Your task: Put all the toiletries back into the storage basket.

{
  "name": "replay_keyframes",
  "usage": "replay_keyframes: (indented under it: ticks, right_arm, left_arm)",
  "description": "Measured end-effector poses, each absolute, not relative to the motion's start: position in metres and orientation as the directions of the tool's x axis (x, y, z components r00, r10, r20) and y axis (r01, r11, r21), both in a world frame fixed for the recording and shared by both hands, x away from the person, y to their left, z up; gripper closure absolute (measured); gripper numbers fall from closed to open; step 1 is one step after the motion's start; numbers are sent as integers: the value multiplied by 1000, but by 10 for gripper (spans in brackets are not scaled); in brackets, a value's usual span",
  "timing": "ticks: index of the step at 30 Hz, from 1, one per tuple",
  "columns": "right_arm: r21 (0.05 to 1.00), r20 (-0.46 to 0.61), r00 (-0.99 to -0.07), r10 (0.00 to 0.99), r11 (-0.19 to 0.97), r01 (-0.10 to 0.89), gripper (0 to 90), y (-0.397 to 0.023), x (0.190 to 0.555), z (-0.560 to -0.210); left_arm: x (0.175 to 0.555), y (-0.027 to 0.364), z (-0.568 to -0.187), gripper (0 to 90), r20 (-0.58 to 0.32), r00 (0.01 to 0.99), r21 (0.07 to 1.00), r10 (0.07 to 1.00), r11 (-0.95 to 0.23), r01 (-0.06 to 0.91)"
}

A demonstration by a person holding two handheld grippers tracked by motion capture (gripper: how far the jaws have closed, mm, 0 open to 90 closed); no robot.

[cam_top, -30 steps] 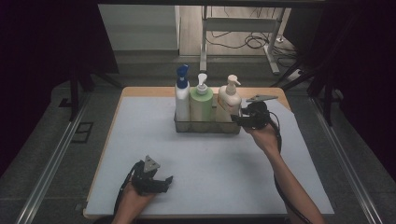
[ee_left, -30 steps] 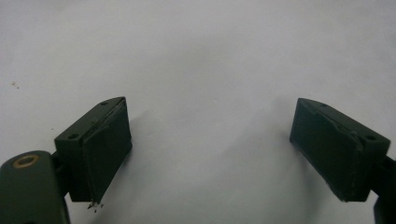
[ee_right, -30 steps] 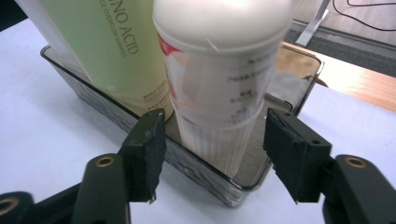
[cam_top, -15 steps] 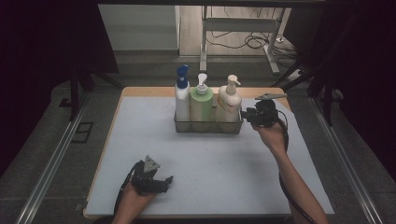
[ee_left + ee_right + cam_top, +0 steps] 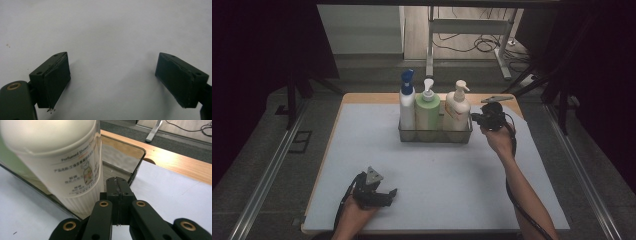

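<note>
The right claw (image 5: 474, 119) sits at the right end of the basket (image 5: 434, 136), which stands toward the far side of the bench (image 5: 447, 195) with three pump bottles upright in a row inside it. In the right gripper view this claw (image 5: 117, 183) has just been closing and is now clenched, pad against pad. It sits at the basket's (image 5: 125, 157) near right corner, just beside the cream bottle (image 5: 62, 165). No object shows between the pads, though I cannot tell whether a thin edge of the wall is nipped there. The basket looks like stiff, smooth, see-through plastic with a dark rim. The cream bottle (image 5: 456, 112), the green bottle (image 5: 427, 114) and the blue-capped bottle (image 5: 407, 107) probably make it fairly heavy and top-heavy. A pinch on one end wall would likely slip or tip the load. Gripping the rim at both ends, or pushing low against the end wall to slide it, seems safer. A single bottle is hard, rounded and slick, so it is best gripped across the body below the shoulder, not by the pump head. The left claw (image 5: 387, 192) rests near the front edge, well apart from the basket. In its own view the left claw (image 5: 112, 80) is released, spread wide over bare surface.
</note>
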State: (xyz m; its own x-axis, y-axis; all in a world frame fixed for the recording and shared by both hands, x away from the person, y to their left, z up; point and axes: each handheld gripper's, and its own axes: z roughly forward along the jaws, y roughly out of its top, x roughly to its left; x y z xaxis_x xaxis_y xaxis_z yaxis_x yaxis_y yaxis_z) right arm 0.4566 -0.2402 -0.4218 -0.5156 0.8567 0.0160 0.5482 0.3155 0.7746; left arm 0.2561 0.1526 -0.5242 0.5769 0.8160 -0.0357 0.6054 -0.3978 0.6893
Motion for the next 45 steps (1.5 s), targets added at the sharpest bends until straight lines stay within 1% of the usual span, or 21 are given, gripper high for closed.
replay_keyframes:
  ticks: [9,13,16,25,45]
  right_arm:
    - [762,24,-530,848,328,559,898,-231,470,-432]
    - [760,50,-527,848,310,571,897,-231,475,-437]
    - [756,48,-529,848,315,573,897,-231,477,-440]
    - [740,58,-517,854,311,597,897,-228,479,-450]
    - [727,45,-528,848,334,600,897,-222,477,-459]
  left_arm:
    - [256,153,-524,123,-34,578,688,816,-400,605]
    - [256,153,-524,123,-34,578,688,816,-400,606]
    - [256,153,-524,123,-35,578,688,815,-399,606]
    - [256,153,-524,123,-37,577,689,816,-397,606]
    - [256,153,-524,123,-37,576,690,817,-396,606]
